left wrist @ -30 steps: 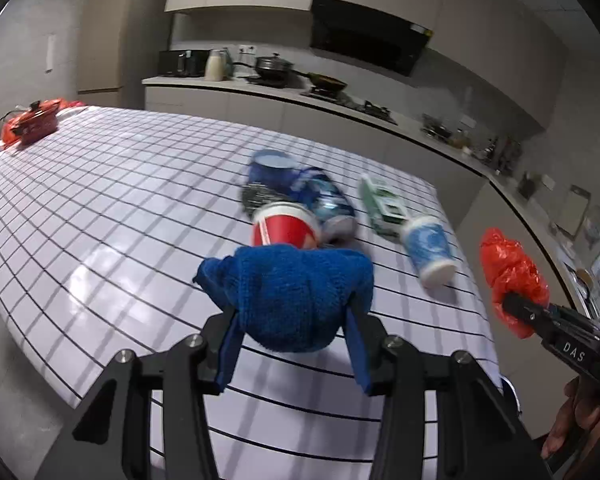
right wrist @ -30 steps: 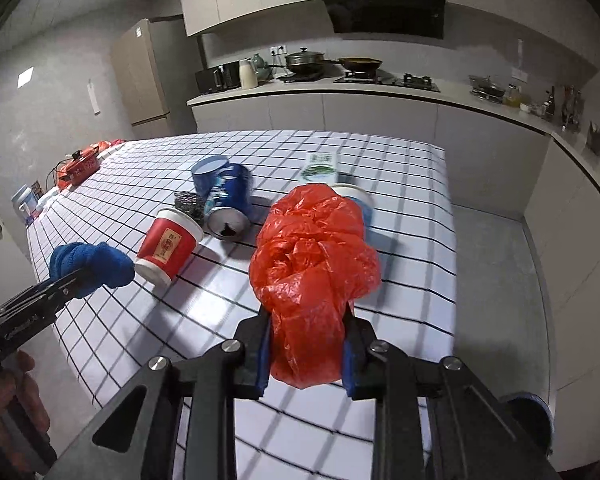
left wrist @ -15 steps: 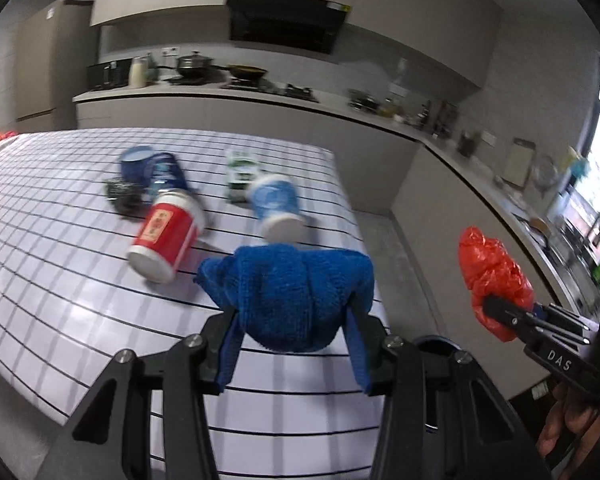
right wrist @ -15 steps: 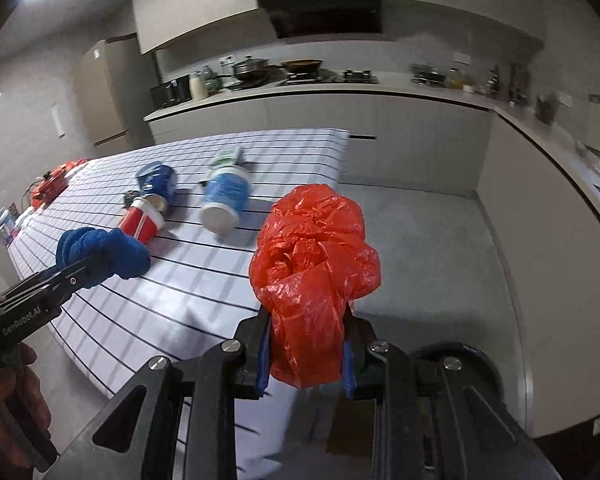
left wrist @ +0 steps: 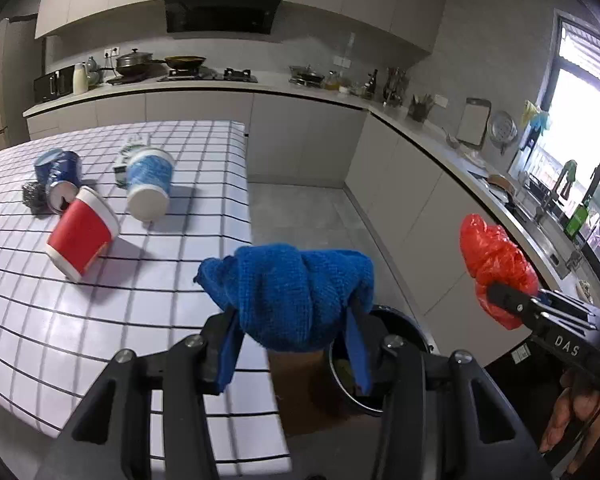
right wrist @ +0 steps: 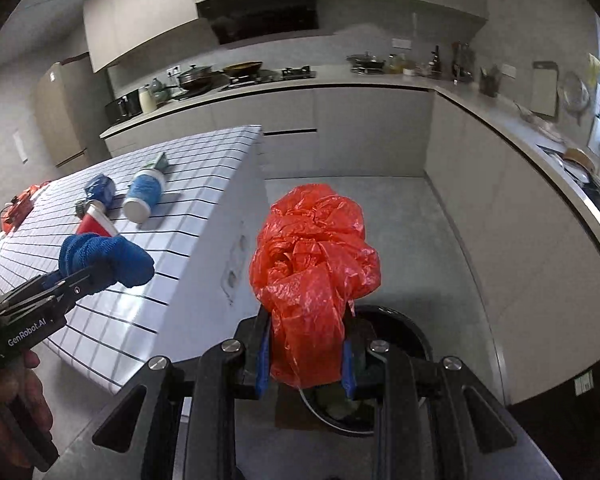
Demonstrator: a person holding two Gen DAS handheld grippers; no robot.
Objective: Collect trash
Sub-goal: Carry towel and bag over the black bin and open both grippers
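My left gripper point(left wrist: 292, 332) is shut on a bunched blue cloth point(left wrist: 292, 296), held over the corner of the white gridded table point(left wrist: 60, 320). My right gripper point(right wrist: 304, 356) is shut on a crumpled red plastic bag point(right wrist: 312, 260), above a round black bin point(right wrist: 404, 332) on the floor. In the left wrist view the bin point(left wrist: 396, 320) shows just past the cloth, and the red bag point(left wrist: 496, 264) hangs off to the right. On the table lie a red paper cup point(left wrist: 82, 236), a blue and white cup point(left wrist: 150, 184), blue cans point(left wrist: 58, 172) and a green packet point(left wrist: 130, 148).
A steel scourer point(left wrist: 34, 196) lies beside the cans. Grey cabinets and a worktop with pots and a sink run along the back and right walls. A brown mat point(right wrist: 292, 412) lies under the bin on the grey floor. A person's hand point(right wrist: 12, 396) holds the left gripper.
Both grippers have swung to the right, off the table's middle toward its corner and the floor. The black bin has come into view below them. Both grips are unchanged.
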